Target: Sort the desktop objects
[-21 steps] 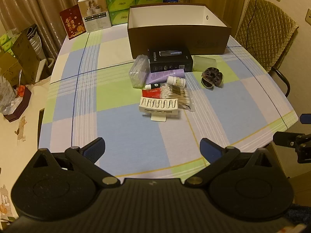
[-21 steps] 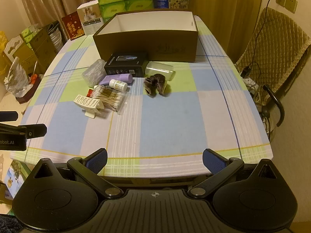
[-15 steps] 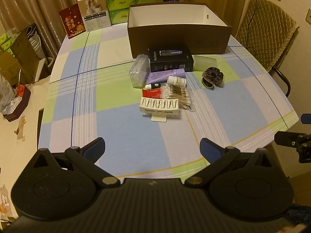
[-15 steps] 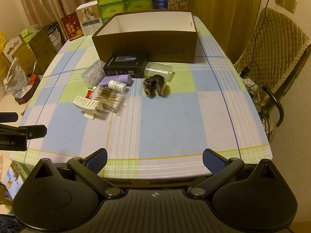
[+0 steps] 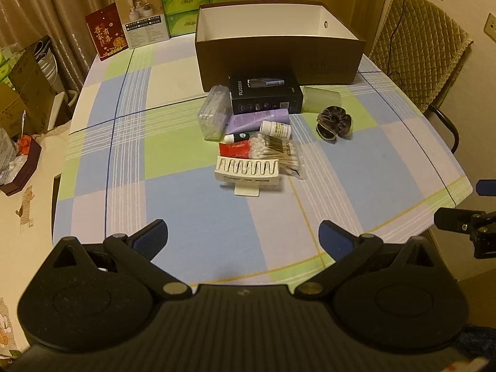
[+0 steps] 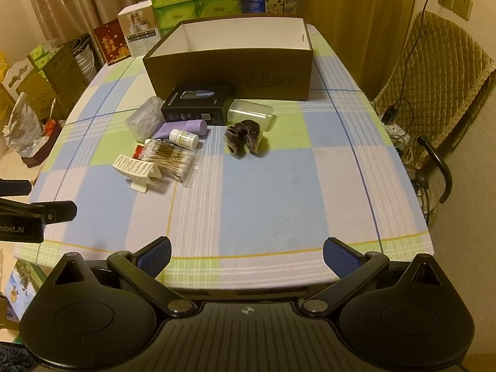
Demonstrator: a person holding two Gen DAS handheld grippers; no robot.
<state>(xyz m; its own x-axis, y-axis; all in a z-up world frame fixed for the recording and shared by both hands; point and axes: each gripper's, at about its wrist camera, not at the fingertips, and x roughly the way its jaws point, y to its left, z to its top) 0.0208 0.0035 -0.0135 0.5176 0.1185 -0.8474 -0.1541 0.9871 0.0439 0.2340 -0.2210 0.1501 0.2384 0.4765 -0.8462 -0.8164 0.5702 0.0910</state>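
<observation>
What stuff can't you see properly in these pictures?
- Floor of the brown box: both views, its front wall hides it.
- Red packet: left wrist view, mostly under the cotton swabs; print too small.
- White bottle: right wrist view, label too small to read.
- Right gripper: left wrist view, cut off by the right edge.

Matt cardboard box (image 5: 279, 62), cloth tablecloth (image 5: 192, 217)
</observation>
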